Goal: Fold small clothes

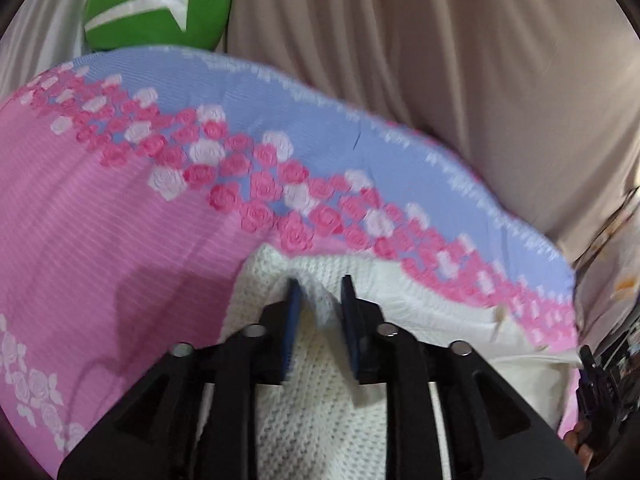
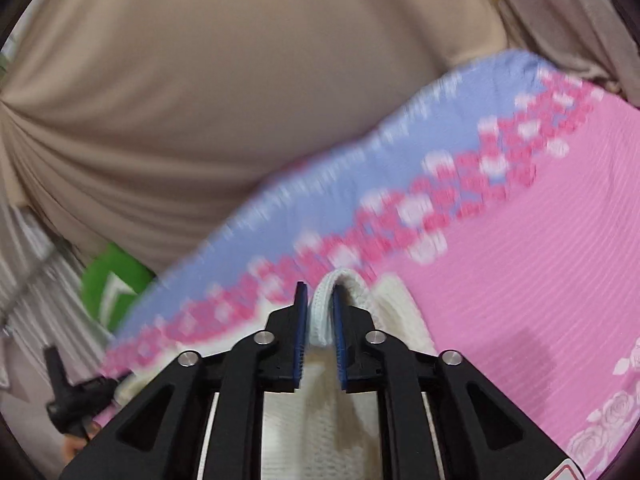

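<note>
the small cream-white knitted garment (image 1: 320,412) lies on the pink rose-patterned sheet (image 1: 120,260), soft, light and stretchy. my right gripper (image 2: 320,300) pinches its ribbed edge; my left gripper (image 1: 320,288) straddles a fold, closure unclear. i'd hold hems, not loose knit.

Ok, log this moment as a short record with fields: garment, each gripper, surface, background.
garment: white knit garment, lying on the bedsheet, gripped at two places
left gripper: left gripper, blue pads around a fold of the knit
right gripper: right gripper, pads pinching a ribbed edge of the knit, raised in a loop
surface: pink and blue bedsheet with rose print
background: beige curtain; green cushion with white mark beyond the sheet
image quality: right wrist view blurred
</note>
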The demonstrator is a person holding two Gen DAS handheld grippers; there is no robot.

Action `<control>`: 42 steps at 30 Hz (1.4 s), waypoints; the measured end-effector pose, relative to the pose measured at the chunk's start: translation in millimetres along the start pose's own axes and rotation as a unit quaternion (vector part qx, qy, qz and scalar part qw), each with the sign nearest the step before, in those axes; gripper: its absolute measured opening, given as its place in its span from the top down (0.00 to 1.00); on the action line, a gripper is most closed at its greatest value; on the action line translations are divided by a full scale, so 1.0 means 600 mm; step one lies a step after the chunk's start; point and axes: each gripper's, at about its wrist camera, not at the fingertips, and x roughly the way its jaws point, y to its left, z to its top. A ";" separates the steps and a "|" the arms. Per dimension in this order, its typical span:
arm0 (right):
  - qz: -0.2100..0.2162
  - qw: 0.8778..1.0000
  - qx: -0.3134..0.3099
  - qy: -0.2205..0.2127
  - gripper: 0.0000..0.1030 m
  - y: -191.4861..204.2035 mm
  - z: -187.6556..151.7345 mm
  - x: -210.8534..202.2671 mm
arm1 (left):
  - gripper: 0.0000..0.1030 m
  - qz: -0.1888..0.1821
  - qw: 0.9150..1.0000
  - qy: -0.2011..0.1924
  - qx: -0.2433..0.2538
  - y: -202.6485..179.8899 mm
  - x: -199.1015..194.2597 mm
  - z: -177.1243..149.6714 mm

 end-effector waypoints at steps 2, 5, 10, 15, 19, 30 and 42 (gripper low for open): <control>0.015 0.999 -0.019 -0.047 0.30 0.014 0.001 -0.064 | 0.29 0.025 0.998 -0.064 0.008 -0.002 -0.066 -0.003; 0.065 0.995 -0.072 0.036 0.33 0.037 -0.029 -0.100 | 0.27 0.028 0.995 -0.078 0.058 -0.010 -0.136 -0.035; 0.046 0.986 -0.118 0.104 0.33 0.016 -0.129 -0.179 | 0.27 0.050 0.992 0.011 0.112 0.020 -0.153 -0.149; -0.071 0.987 -0.027 0.139 0.31 -0.081 -0.161 -0.197 | 0.27 0.047 0.996 0.067 0.046 0.091 -0.127 -0.204; -0.068 0.984 0.005 0.167 0.30 -0.103 -0.166 -0.173 | 0.27 0.036 0.997 0.052 0.035 0.087 -0.122 -0.193; -0.010 0.988 -0.010 0.154 0.90 -0.090 -0.116 -0.224 | 0.84 -0.007 0.997 0.070 0.016 0.100 -0.196 -0.187; -0.092 0.988 -0.055 0.114 0.70 -0.098 -0.093 -0.271 | 0.61 0.035 0.998 0.031 0.047 0.079 -0.266 -0.191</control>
